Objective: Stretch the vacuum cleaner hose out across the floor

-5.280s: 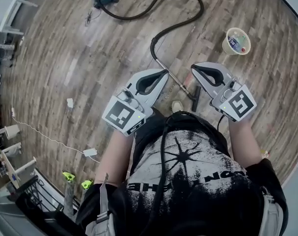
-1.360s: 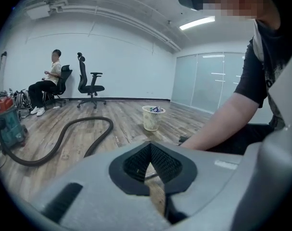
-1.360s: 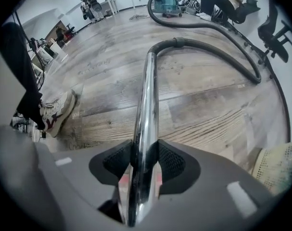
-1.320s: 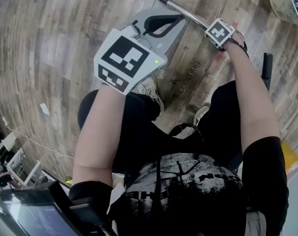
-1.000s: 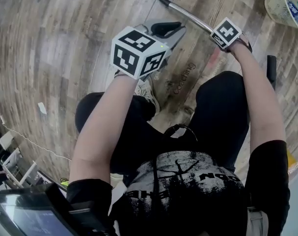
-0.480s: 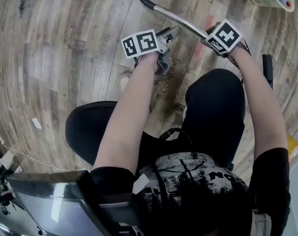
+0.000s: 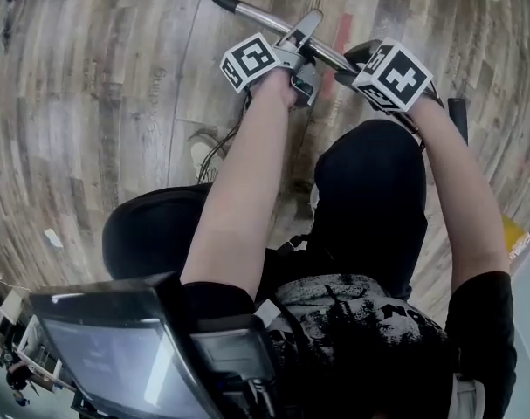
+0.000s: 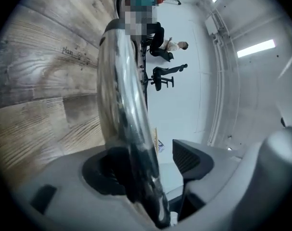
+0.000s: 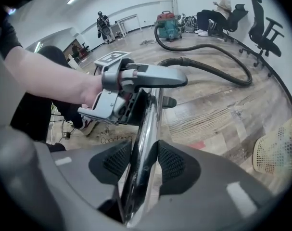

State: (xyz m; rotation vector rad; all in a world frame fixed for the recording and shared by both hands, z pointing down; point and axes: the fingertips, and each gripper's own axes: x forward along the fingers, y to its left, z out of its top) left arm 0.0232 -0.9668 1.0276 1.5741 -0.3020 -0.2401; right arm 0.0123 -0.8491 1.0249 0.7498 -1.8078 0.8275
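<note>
The right gripper (image 9: 145,155) pinches the shiny chrome metal vacuum tube (image 9: 148,119), both black ribbed pads pressed against its sides. Just ahead of it along the tube, the left gripper (image 8: 150,165) has its jaws spread wide around the same tube: the tube lies against one pad, and the other pad stands clear of it with a gap showing. In the head view both grippers sit close together at the upper middle of the frame, over the grey-brown wood-plank floor (image 7: 116,103). Beyond the tube's far end, the black flexible vacuum hose (image 9: 218,66) loops over the floor through the right half of the right gripper view, back to the red and teal vacuum canister (image 9: 166,22) at the upper middle. A cream perforated basket (image 9: 275,153) stands at the right edge.
</note>
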